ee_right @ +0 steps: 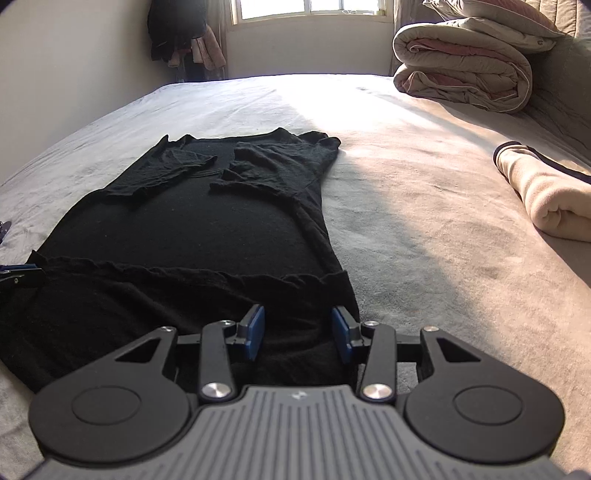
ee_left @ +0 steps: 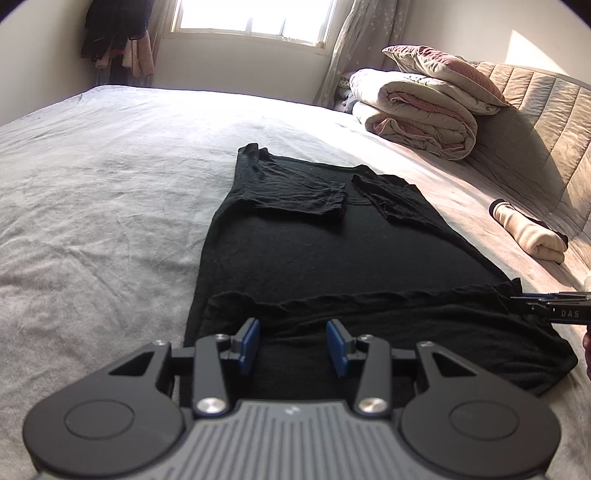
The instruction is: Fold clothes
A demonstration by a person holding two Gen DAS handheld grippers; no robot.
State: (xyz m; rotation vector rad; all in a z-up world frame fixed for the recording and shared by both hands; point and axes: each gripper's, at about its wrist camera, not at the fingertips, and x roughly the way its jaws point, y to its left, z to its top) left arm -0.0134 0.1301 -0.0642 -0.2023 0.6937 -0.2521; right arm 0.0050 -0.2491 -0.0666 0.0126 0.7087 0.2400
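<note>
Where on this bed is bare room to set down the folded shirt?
Free: the bedsheet left of the black T-shirt, and between it and the window wall. Crowded: the right side, holding the folded duvet and rolled beige garment.

Home bedroom — wide bed [ee_right: 406, 192] under a grey sheet fills both views. Rolled duvet [ee_left: 417, 114] and pillow [ee_left: 443, 70] stacked at 1 o'clock against a padded headboard [ee_left: 546, 122]. Sunlit window [ee_left: 251, 18] with curtain [ee_left: 358, 51] at 12; clothes hanging [ee_left: 114, 33] in the corner at 11.
</note>
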